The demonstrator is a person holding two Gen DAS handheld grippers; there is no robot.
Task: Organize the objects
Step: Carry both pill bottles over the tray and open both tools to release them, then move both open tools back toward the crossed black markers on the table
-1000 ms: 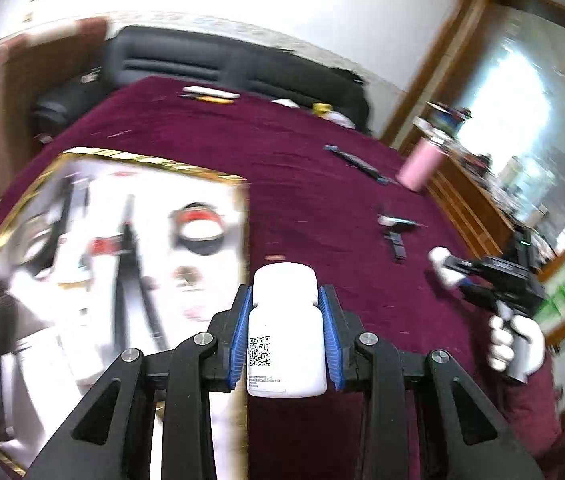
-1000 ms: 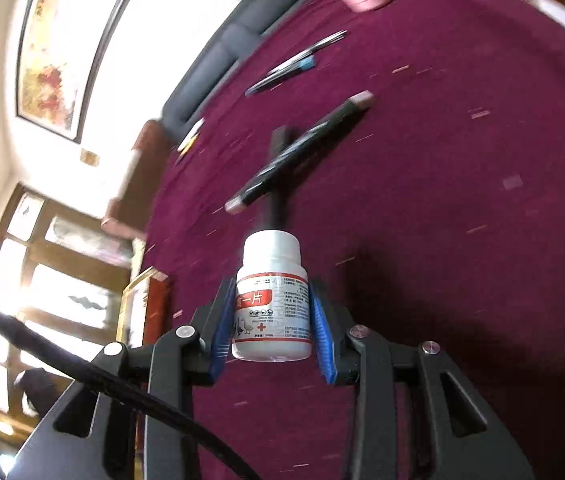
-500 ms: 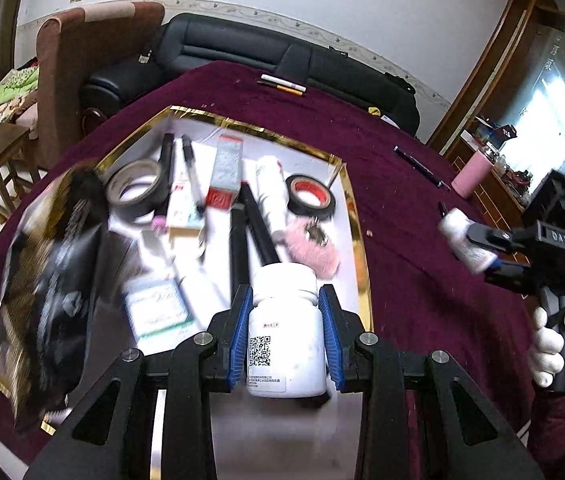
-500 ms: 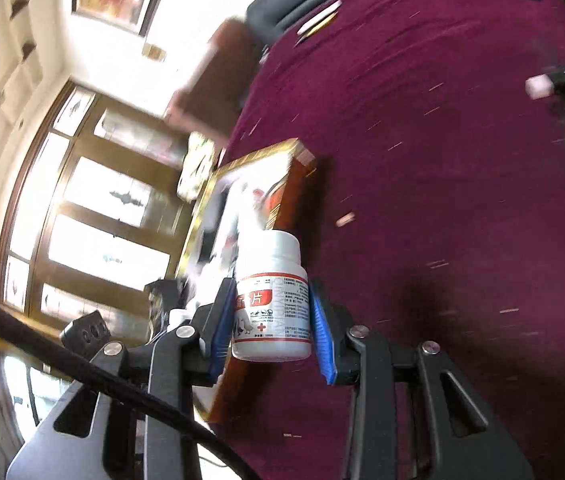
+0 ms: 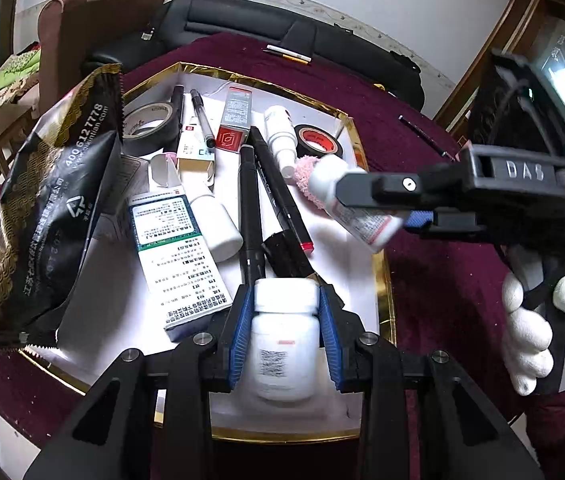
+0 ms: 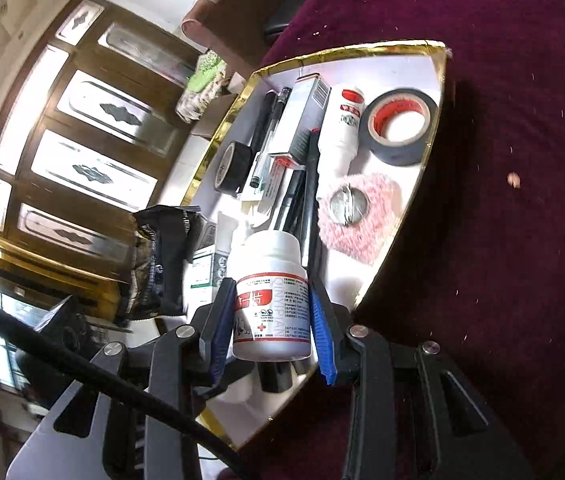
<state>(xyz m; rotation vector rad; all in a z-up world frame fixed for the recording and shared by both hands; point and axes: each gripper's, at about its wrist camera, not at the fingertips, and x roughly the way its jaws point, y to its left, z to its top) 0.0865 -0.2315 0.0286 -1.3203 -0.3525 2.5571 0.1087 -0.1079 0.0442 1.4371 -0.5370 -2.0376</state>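
Item: two white pill bottles. Left tongs point(image 5: 284, 338) pinch a plain bottle point(image 5: 285, 344); right tongs point(image 6: 270, 316) pinch a red-labelled bottle point(image 6: 270, 300). Both have just swung from open desk to above the gold-rimmed tray point(image 5: 382, 264); deposit likely next.

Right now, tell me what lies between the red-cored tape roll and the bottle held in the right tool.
In the right wrist view, a pink fluffy pad with a round metal piece on it lies between the tape roll and the bottle, on the tray.
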